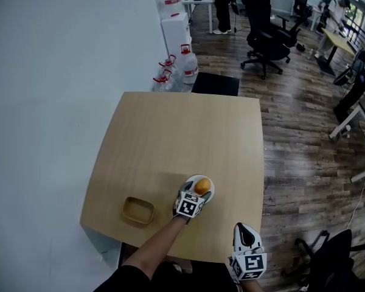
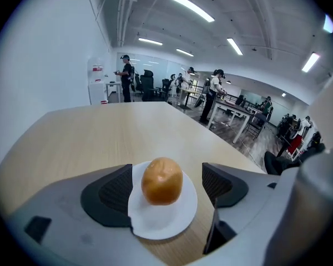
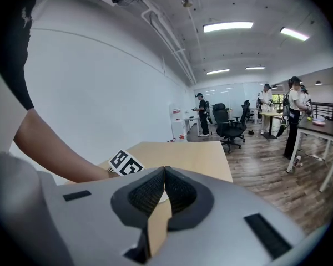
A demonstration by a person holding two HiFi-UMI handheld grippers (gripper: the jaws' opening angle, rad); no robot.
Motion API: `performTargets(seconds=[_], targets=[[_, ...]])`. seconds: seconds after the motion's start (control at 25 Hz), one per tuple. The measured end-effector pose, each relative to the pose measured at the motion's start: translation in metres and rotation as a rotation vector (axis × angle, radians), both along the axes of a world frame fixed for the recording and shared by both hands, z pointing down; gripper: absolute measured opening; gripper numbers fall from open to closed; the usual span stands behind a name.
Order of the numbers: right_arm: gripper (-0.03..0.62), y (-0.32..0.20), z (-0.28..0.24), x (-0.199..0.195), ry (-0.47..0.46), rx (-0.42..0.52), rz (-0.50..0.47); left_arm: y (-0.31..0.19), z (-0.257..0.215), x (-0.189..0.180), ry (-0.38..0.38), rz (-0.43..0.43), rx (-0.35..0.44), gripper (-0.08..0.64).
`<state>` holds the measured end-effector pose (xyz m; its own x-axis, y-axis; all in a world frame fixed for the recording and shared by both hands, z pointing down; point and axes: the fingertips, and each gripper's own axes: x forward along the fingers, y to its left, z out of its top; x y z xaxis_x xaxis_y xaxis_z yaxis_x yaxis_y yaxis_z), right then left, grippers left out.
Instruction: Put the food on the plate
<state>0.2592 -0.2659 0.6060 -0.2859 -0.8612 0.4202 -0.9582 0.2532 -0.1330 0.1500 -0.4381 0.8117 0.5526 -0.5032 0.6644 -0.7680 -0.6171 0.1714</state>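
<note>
A golden-brown bread roll (image 2: 162, 180) rests on a small white plate (image 2: 155, 221) near the table's front edge; in the head view the roll (image 1: 202, 187) shows on the plate (image 1: 209, 194) too. My left gripper (image 2: 165, 186) stands open around the roll, a jaw on each side, neither touching it. From above, the left gripper (image 1: 193, 198) sits at the plate's near side. My right gripper (image 3: 164, 192) is shut with nothing between its jaws, held off the table's front edge at the lower right of the head view (image 1: 246, 241).
A shallow brown basket (image 1: 138, 211) lies on the wooden table (image 1: 170, 139) at the front left. Water bottles (image 1: 185, 62) stand on the floor beyond the far edge. Office chairs, desks and people fill the room behind.
</note>
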Motion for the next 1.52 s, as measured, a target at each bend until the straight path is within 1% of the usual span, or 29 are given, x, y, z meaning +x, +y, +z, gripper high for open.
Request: performTargets(seconds=[0.16,0.24,0.36,0.48,0.56,0.68,0.88,1.08,1.32,1.52], targets=[[0.060,0.011,-0.013,-0.007,0.014,0.023,0.008,0.026,-0.022,-0.011,0.047,-0.049,-0.018,0.359],[0.060,0.021,-0.021,-0.018,0.008,0.039,0.005,0.047,-0.031,-0.021,0.065,-0.050,-0.016,0.359],[0.061,0.035,-0.030,-0.029,0.002,0.058,0.010,0.074,-0.044,-0.026,0.088,-0.031,0.008,0.357],[0.061,0.053,-0.039,-0.040,0.013,0.079,0.022,0.102,-0.069,-0.033,0.166,-0.060,0.007,0.358],[0.061,0.065,-0.045,-0.049,0.024,0.093,0.022,0.120,-0.090,-0.038,0.201,-0.059,0.032,0.359],[0.061,0.085,-0.052,-0.060,0.020,0.104,0.031,0.147,-0.122,-0.045,0.230,-0.036,0.084,0.357],[0.061,0.126,-0.058,-0.085,0.015,0.114,0.061,0.194,-0.177,-0.070,0.310,-0.056,0.158,0.359],[0.061,0.174,-0.070,-0.108,0.030,0.143,0.063,0.259,-0.229,-0.094,0.370,-0.068,0.239,0.357],[0.061,0.215,-0.089,-0.117,0.031,0.158,0.090,0.326,-0.274,-0.118,0.425,-0.073,0.298,0.357],[0.061,0.238,-0.096,-0.122,0.049,0.157,0.119,0.371,-0.296,-0.134,0.464,-0.080,0.335,0.356]])
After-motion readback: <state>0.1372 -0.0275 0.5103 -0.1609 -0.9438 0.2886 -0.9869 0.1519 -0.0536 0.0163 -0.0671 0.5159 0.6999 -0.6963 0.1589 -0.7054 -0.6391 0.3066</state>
